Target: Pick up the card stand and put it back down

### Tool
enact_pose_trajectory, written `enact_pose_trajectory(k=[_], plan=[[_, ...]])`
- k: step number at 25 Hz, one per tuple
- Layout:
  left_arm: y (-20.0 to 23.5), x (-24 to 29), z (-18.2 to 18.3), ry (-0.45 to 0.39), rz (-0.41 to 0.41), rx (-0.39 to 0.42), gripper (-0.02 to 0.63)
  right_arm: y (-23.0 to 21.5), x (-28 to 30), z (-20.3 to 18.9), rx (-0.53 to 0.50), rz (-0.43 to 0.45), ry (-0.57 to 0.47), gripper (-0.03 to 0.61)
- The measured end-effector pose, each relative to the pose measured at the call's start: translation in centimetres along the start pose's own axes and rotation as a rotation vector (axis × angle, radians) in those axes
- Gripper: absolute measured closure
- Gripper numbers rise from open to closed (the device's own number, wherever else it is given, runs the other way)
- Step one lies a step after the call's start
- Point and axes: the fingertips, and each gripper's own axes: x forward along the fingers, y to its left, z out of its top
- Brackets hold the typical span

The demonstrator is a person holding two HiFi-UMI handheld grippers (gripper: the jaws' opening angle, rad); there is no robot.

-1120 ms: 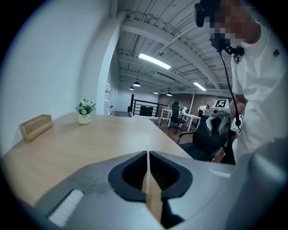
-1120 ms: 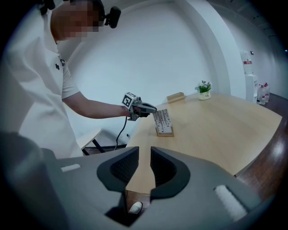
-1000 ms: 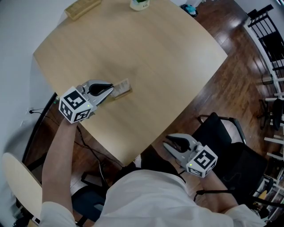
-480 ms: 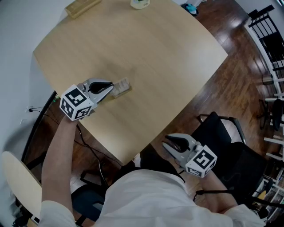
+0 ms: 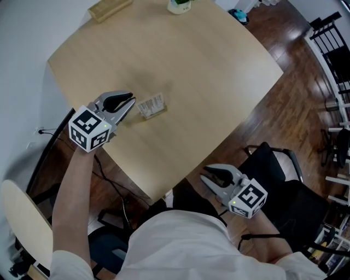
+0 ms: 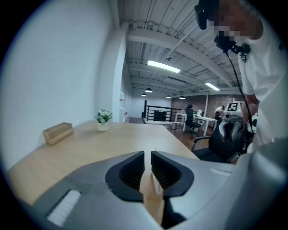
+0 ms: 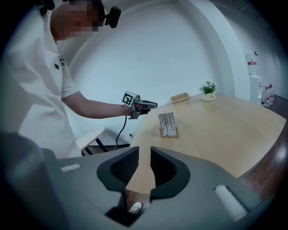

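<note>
While my left hand-held gripper (image 5: 130, 103) hangs over the near left part of the desk (image 5: 208, 76), its jaws have just been opening, and they now stand a little apart with nothing pinched between the ribbed pads. The card stand (image 5: 151, 105) sits on the desk just beyond the tips, close to them but not touching, with a sliver of bare wood showing between. It stands upright on its small wooden base, and the card in it carries rows of dark stripes, which I see best from the right gripper view (image 7: 167, 124). From the left gripper view (image 6: 147, 157) the gap between my pads is narrow, and I look along it over the desk top.

My right hand-held gripper (image 5: 206, 178) is off the desk, held low in front of my body above the black chair (image 5: 284, 186), well apart from the card stand. Its jaws (image 7: 144, 150) are also slightly spread and hold nothing; only the desk edge shows through the gap.

At the far end of the desk a small potted plant (image 5: 179, 5) stands near a long wooden block (image 5: 109, 9), both well away from the card stand.
</note>
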Motion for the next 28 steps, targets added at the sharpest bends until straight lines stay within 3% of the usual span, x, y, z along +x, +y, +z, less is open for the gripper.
enact_pose_trajectory(k=[4, 10, 19, 28], plan=[[-0.6, -6.1, 2.0, -0.1, 0.139, -0.044, 0.592, 1.4, 0.6, 0.8, -0.052, 0.025, -0.007, 0.491], [-6.9, -17.6, 1.4, -0.183, 0.281, -0.121, 0.612, 5.3, 0.8, 1.8, -0.157, 0.013, -0.021, 0.491], [-20.2, -28.0, -2.5, -0.241, 0.259, -0.155, 0.612, 12.9, -2.3, 2.6, -0.23, -0.063, -0.064, 0.491], [-31.6, -27.6, -1.7, -0.26, 0.302, -0.165, 0.612, 15.2, -8.2, 1.3, -0.295, -0.017, -0.131, 0.491]])
